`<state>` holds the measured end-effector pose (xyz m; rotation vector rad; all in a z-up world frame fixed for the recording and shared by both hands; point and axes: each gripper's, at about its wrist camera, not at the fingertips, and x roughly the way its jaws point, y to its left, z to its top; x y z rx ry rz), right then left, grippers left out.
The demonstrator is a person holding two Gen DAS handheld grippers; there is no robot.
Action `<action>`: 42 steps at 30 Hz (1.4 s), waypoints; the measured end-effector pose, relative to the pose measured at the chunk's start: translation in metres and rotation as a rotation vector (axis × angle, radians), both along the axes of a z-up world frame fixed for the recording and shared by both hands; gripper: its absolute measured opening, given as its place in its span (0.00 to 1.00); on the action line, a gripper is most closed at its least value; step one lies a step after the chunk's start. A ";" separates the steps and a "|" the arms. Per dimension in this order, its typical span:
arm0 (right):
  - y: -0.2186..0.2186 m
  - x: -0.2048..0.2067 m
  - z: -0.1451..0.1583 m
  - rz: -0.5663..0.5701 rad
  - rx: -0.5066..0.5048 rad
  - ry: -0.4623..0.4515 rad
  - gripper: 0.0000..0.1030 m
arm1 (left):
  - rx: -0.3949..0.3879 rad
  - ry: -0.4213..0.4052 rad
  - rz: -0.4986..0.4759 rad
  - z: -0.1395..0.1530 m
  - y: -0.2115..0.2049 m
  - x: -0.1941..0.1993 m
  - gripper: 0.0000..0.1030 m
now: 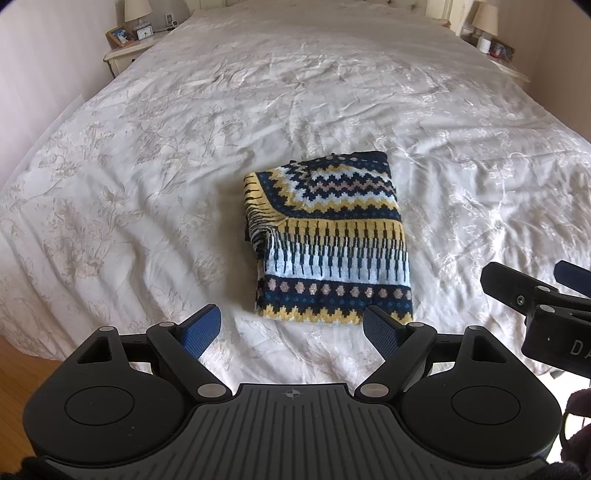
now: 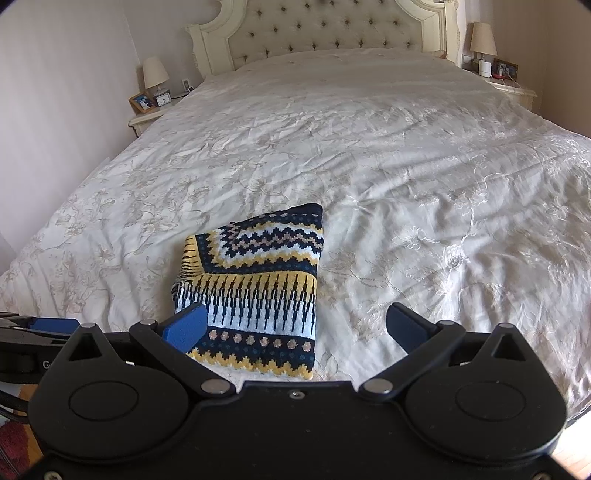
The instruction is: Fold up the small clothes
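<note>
- A patterned knit sweater (image 1: 328, 243) lies folded into a compact rectangle near the foot of the white bedspread (image 1: 147, 166).
- Just short of the sweater, left gripper (image 1: 291, 328) and right gripper (image 2: 295, 328) hover spread wide, holding nothing.
- The fold looks finished; little seems left.

Both wrist views near foot of bed (image 1: 147, 166), angled down toward headboard (image 2: 325, 26); share sweater (image 1: 328, 240).

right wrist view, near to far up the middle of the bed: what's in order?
Right gripper, jaws open → folded patterned sweater → bare stretch of white floral bedspread → tufted headboard.
</note>
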<state>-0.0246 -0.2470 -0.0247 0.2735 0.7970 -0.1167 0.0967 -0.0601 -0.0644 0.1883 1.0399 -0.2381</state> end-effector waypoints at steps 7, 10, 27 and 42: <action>0.002 0.002 0.000 0.000 -0.002 0.002 1.00 | -0.006 0.011 -0.002 -0.003 0.003 0.003 0.82; 0.002 0.003 0.000 -0.002 -0.001 0.002 1.00 | -0.004 0.012 -0.002 -0.003 0.003 0.004 0.82; 0.003 0.009 -0.002 0.001 -0.001 0.005 1.00 | 0.005 0.018 -0.004 -0.006 0.002 0.011 0.82; 0.003 0.012 -0.004 0.003 0.002 0.009 1.00 | 0.008 0.009 -0.021 -0.007 0.000 0.014 0.77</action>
